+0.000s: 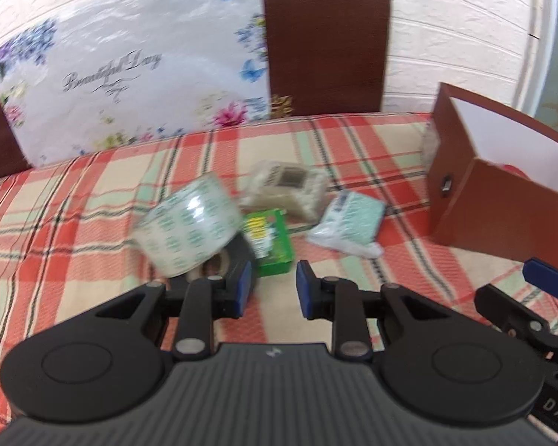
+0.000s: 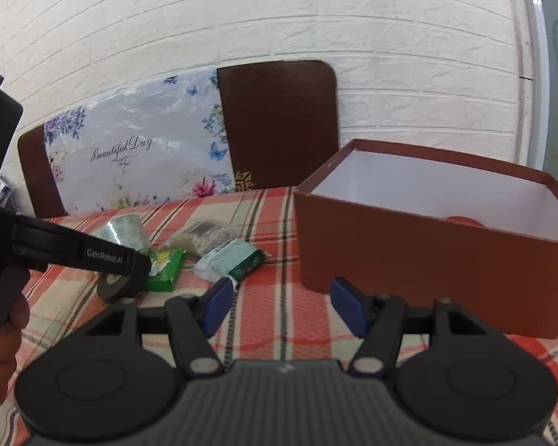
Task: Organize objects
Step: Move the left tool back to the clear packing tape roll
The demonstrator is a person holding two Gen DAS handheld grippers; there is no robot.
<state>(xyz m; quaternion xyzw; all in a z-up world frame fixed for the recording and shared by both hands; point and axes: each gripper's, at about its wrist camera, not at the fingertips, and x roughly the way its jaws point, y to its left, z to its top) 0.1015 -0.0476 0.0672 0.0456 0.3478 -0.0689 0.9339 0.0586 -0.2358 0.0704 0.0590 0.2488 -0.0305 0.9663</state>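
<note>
Nearest the lens in the left wrist view, the left gripper (image 1: 271,290) shows its two blue pads (image 1: 244,285) set a modest gap apart with only checked cloth between them; nothing is held. Just beyond its left finger lies a black tape roll (image 1: 238,256), flat on the plaid tablecloth (image 1: 74,230), with a clear printed tape roll (image 1: 189,223) tilted against and partly over it. A green carton (image 1: 269,243) sits touching the black roll's right side. Behind the carton lies a beige plastic packet (image 1: 286,186) bearing a dark label, and to its right a pale green packet (image 1: 349,221) in clear wrap.

In the right wrist view, the right gripper (image 2: 282,304) stands about half spread, its blue pads (image 2: 348,306) empty above the cloth. Its right finger is close to the near wall of a brown open-topped box (image 2: 409,252) with a white interior; a red item, mostly hidden, shows inside. The loose items lie in a cluster left of the box, well apart from it. A hand (image 2: 0,342) grips the left tool's handle at the frame edge. Behind the table stand a floral board (image 2: 137,148) lettered "Beautiful Day", a dark brown chair back (image 2: 279,122), and a white brick wall (image 2: 279,18).
</note>
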